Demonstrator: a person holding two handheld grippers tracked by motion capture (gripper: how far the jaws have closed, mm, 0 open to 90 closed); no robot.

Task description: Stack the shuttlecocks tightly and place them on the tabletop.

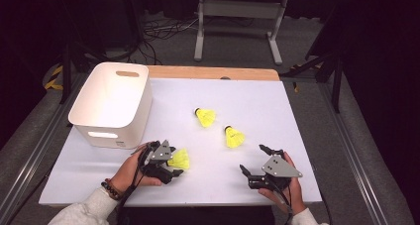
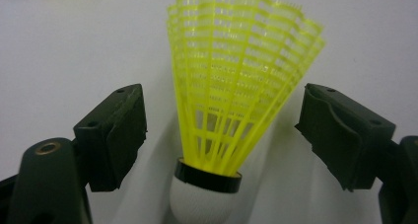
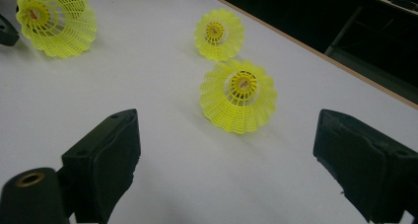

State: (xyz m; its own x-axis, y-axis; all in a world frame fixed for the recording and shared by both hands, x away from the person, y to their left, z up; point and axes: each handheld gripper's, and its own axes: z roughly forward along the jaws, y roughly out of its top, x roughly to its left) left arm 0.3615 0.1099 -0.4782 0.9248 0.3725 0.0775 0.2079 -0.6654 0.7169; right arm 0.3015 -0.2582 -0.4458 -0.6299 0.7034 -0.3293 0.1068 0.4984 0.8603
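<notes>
Three yellow plastic shuttlecocks lie on the white table (image 1: 257, 101). The nearest shuttlecock (image 1: 180, 159) lies between the jaws of my left gripper (image 1: 174, 160), which is open. In the left gripper view its skirt (image 2: 236, 81) points away and its white cork (image 2: 202, 202) is close to the camera, with neither jaw touching it. My right gripper (image 1: 252, 158) is open and holds nothing, near the front right. A second shuttlecock (image 1: 234, 137) (image 3: 239, 96) lies just ahead of its jaws. The third shuttlecock (image 1: 205, 117) (image 3: 219, 35) lies farther back.
A white plastic bin (image 1: 111, 103) with handle slots stands at the table's left side, behind my left hand. A wooden strip (image 1: 213, 72) runs along the far edge. Cables and a table frame (image 1: 237, 22) are on the floor beyond.
</notes>
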